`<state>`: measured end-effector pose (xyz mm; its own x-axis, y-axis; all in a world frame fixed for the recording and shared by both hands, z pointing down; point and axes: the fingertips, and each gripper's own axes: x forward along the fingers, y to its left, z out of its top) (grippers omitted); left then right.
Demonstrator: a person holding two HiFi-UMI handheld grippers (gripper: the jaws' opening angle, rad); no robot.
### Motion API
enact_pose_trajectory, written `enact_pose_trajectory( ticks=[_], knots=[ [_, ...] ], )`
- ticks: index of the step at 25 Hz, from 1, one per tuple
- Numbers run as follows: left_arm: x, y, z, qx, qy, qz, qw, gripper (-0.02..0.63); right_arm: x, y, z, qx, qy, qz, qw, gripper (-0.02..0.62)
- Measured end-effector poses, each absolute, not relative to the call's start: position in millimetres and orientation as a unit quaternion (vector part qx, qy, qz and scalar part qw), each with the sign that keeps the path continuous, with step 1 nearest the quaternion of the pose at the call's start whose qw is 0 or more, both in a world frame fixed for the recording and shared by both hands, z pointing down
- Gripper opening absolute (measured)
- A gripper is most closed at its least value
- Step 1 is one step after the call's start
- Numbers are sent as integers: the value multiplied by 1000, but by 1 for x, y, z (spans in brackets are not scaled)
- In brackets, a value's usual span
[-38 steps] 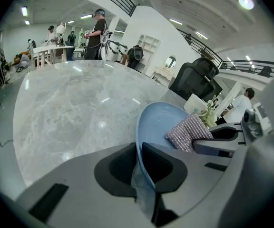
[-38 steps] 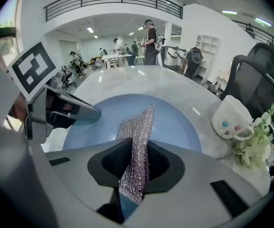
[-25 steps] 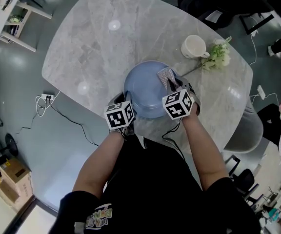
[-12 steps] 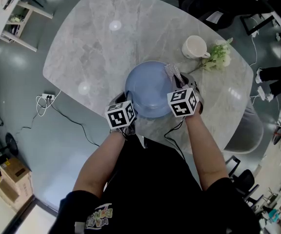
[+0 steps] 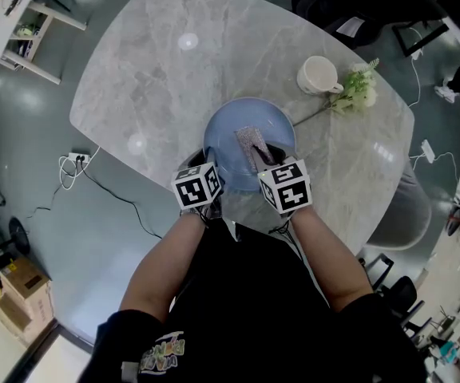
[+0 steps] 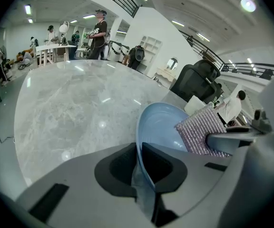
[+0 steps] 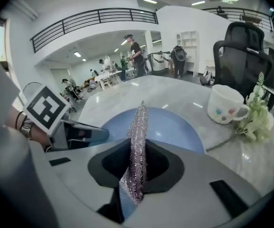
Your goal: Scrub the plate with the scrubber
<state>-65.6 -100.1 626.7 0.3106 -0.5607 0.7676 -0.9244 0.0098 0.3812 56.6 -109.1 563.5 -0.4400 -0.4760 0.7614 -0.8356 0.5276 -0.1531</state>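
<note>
A pale blue plate (image 5: 250, 138) lies on the grey marble table (image 5: 158, 78) near its front edge. My left gripper (image 5: 206, 183) is shut on the plate's near-left rim; in the left gripper view the rim (image 6: 144, 160) runs edge-on between the jaws. My right gripper (image 5: 268, 168) is shut on a silvery mesh scrubber (image 5: 252, 144), which lies on the plate's inner surface. In the right gripper view the scrubber (image 7: 138, 146) stands edge-on between the jaws over the plate (image 7: 175, 127). The scrubber (image 6: 203, 129) also shows at the right of the left gripper view.
A white mug (image 5: 318, 76) and a sprig of pale flowers (image 5: 356, 92) stand behind the plate to the right. Chairs (image 5: 398, 214) and people stand round the table. Cables (image 5: 78, 166) lie on the floor at the left.
My right gripper has drawn the scrubber from the plate's far-right rim inward and toward me, onto the middle of the plate. The left gripper and plate have stayed put.
</note>
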Motion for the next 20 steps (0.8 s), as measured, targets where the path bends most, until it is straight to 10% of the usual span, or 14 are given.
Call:
enact_pose_trajectory(
  ticks=[20],
  knots=[
    [-67, -100, 626, 665, -557, 187, 461, 43, 69, -75, 581, 353, -808, 146, 448, 75]
  ],
)
